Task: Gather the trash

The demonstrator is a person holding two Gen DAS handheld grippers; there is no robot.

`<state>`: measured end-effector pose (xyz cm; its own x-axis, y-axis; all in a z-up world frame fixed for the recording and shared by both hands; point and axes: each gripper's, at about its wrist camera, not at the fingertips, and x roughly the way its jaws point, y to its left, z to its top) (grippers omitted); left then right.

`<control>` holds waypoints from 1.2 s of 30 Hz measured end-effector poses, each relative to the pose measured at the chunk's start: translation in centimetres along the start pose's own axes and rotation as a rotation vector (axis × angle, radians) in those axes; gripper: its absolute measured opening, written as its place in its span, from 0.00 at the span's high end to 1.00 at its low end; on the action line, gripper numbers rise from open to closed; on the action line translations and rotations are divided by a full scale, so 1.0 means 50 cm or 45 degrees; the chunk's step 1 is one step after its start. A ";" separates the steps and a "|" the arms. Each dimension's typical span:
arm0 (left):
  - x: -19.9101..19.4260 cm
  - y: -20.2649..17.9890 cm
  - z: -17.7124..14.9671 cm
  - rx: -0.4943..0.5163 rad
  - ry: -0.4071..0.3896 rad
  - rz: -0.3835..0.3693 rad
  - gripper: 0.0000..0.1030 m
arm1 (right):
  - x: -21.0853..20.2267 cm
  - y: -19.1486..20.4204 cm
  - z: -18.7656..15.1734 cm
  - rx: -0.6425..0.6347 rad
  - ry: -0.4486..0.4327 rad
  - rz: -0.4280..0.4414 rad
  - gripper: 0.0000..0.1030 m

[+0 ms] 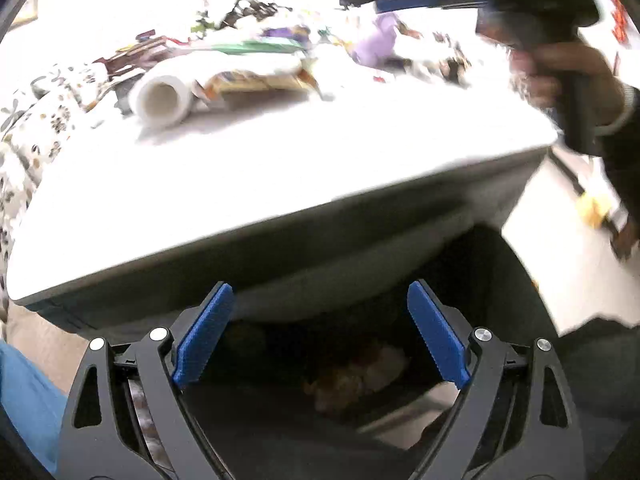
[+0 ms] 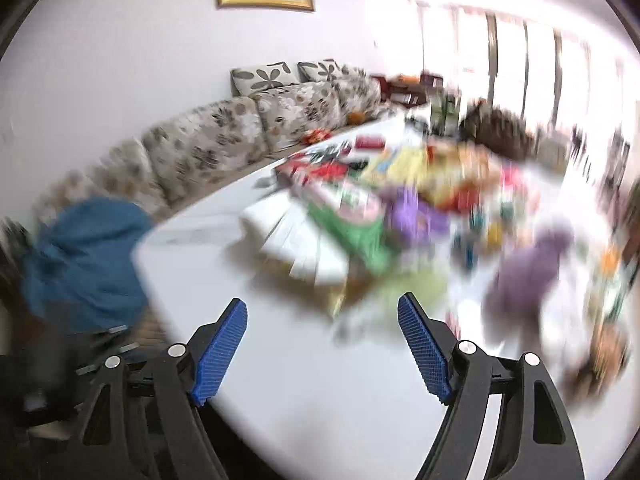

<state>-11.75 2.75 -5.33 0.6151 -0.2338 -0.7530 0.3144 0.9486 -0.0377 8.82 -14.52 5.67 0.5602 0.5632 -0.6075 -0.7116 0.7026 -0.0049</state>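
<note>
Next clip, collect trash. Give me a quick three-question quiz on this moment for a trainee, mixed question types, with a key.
1. True or false: the left gripper is shut on a piece of trash.
2. Multiple choice: in the left wrist view, what lies below the left gripper's open jaws? A) the floral sofa B) a dark bin with crumpled trash inside C) the framed picture
3. Fill in: the white paper roll lies on its side on the white ____, at the near edge of the wrapper pile.

Key
1. False: its jaws stand apart with nothing between them; the right gripper is open and empty too.
2. B
3. table
</note>
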 end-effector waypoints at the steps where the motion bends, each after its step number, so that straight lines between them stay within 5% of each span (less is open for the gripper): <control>1: 0.001 0.002 0.011 -0.028 -0.017 -0.004 0.16 | 0.029 0.019 0.020 -0.039 -0.003 -0.034 0.31; 8: -0.012 0.032 0.008 -0.134 -0.050 -0.046 0.16 | 0.216 0.056 0.059 -0.364 0.207 -0.336 0.43; 10: -0.010 0.043 0.009 -0.147 -0.056 -0.073 0.16 | 0.249 0.054 0.059 -0.442 0.248 -0.402 0.64; 13: -0.005 0.048 0.019 -0.157 -0.063 -0.089 0.16 | 0.273 0.041 0.083 -0.454 0.238 -0.448 0.76; 18: -0.026 0.069 0.048 -0.174 -0.123 -0.061 0.16 | 0.205 -0.027 0.131 -0.172 0.116 -0.292 0.83; 25: -0.055 0.168 0.190 -0.312 -0.276 0.014 0.16 | 0.039 -0.111 0.119 0.188 0.005 0.070 0.87; 29: -0.008 0.189 0.283 -0.369 -0.243 -0.019 0.16 | -0.013 -0.157 0.089 0.300 -0.035 0.112 0.87; 34: 0.053 0.045 0.334 -0.086 -0.215 -0.057 0.16 | -0.011 -0.185 0.041 0.323 0.051 0.026 0.87; 36: 0.080 -0.006 0.328 0.016 -0.193 -0.026 0.16 | 0.014 -0.210 0.003 0.430 0.106 0.108 0.87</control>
<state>2.50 -1.98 2.44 0.7104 -0.2833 -0.6443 0.3363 0.9408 -0.0429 16.75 -21.45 5.40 0.4588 0.5983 -0.6569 -0.5659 0.7668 0.3031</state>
